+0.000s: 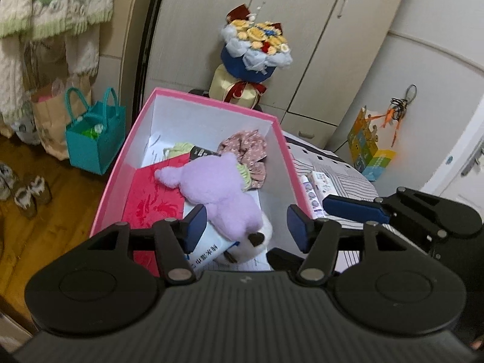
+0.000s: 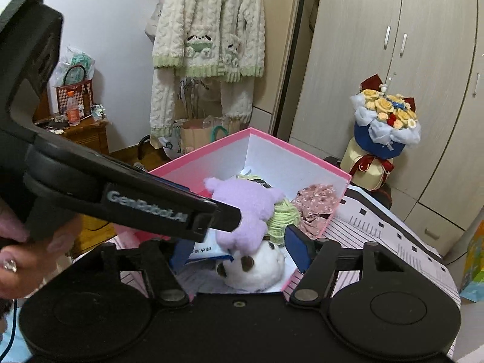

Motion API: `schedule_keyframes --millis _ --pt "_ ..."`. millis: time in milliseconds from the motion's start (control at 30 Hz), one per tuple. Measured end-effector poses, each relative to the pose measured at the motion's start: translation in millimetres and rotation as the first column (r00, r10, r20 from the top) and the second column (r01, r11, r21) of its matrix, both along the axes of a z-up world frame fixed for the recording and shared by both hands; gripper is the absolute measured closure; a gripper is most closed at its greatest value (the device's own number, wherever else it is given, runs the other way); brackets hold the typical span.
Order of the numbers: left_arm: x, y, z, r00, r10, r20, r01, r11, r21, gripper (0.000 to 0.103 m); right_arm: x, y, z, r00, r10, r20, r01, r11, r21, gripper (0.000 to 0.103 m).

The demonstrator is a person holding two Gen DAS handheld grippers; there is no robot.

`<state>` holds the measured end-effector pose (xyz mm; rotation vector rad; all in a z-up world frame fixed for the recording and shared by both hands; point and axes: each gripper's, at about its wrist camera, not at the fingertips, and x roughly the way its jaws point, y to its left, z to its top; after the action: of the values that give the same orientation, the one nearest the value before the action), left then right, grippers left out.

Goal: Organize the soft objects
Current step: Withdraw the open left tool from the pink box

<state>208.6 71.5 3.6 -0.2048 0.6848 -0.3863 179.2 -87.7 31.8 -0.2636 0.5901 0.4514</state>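
Plush toy (image 1: 217, 187) lies in pink box (image 1: 211, 104), left gripper (image 1: 246, 228) and right gripper (image 2: 239, 246) both spread, empty above it; next soft item needs fetching

Both hand-held grippers (image 1: 246, 231) (image 2: 239, 249) agape, empty

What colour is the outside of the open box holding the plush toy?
Pink outside, white inside. The box shows best in the left wrist view, with the plush toy lying in it.
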Motion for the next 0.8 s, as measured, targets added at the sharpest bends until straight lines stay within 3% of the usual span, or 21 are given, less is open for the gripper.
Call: schedule_keyframes --millis 267,800 --pt "-41 -11 29 0.994 -0.067 0.081 0.061 0.995 0.074 0.041 -31 -19 17 0.999 -0.036 0.019 0.037 0.999 -0.025 0.032" --pt "-106 -51 46 0.969 -0.177 0.170 0.159 0.981 0.115 0.038 -84 -100 38 0.992 -0.124 0.027 0.122 0.991 0.059 0.029"
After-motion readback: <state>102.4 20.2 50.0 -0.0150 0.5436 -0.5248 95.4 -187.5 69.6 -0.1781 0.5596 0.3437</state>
